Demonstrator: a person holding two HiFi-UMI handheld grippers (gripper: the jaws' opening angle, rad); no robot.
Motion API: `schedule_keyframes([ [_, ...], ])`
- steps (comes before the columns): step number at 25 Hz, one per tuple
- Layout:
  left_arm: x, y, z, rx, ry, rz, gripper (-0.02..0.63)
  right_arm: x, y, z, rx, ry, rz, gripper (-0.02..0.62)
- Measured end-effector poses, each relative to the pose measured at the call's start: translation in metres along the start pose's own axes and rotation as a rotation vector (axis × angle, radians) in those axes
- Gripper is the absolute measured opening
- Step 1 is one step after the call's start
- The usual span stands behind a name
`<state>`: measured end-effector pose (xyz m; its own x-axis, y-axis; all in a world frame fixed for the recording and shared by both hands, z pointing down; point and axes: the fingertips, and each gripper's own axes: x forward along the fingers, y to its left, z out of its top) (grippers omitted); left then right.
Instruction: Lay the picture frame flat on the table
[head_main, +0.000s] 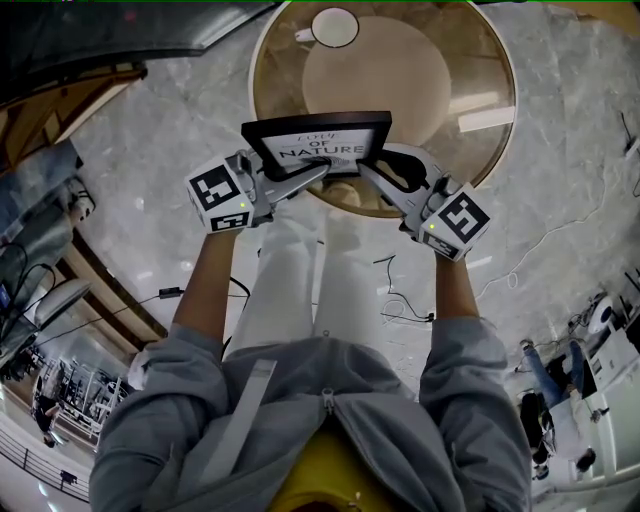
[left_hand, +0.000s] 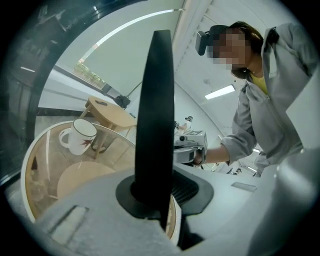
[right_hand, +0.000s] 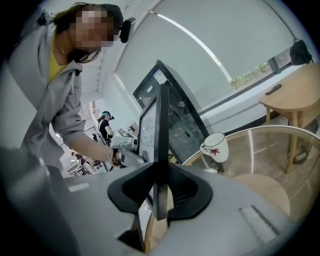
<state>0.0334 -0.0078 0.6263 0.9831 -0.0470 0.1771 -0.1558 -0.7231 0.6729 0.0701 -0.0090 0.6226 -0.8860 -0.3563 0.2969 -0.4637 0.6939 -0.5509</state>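
The frame stands tilted over the near rim of the glass table, its lower edge hidden behind both grippers, so whether it touches the glass cannot be told. The left gripper is clamped on its lower left, the right gripper closed on its lower right. The left gripper view shows the frame edge-on only. A mug sits at the far rim

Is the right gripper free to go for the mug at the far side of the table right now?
Probably not: the right gripper is clamped on the picture frame, which also sits between it and the mug.
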Motion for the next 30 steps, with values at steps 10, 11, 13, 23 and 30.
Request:
schedule_keyframes([
  [10, 0.009, 0.027, -0.013, -0.174, -0.121, 0.100, 0.199, -0.016, -0.014, -0.002, 0.118, -0.089, -0.036, 0.072],
  [11, 0.009, 0.031, -0.014, -0.195, -0.138, 0.116, 0.198, -0.018, -0.015, -0.004, 0.124, -0.088, -0.037, 0.071],
  [13, 0.004, 0.038, -0.018, -0.229, -0.166, 0.145, 0.199, -0.018, -0.014, -0.007, 0.135, -0.088, -0.039, 0.071],
  [23, -0.013, 0.055, -0.041, -0.345, -0.204, 0.213, 0.187, -0.020, -0.014, -0.012, 0.181, -0.107, -0.070, 0.067],
  [30, -0.015, 0.063, -0.058, -0.363, -0.176, 0.251, 0.154, -0.021, -0.030, -0.039, 0.291, -0.123, -0.107, 0.071],
])
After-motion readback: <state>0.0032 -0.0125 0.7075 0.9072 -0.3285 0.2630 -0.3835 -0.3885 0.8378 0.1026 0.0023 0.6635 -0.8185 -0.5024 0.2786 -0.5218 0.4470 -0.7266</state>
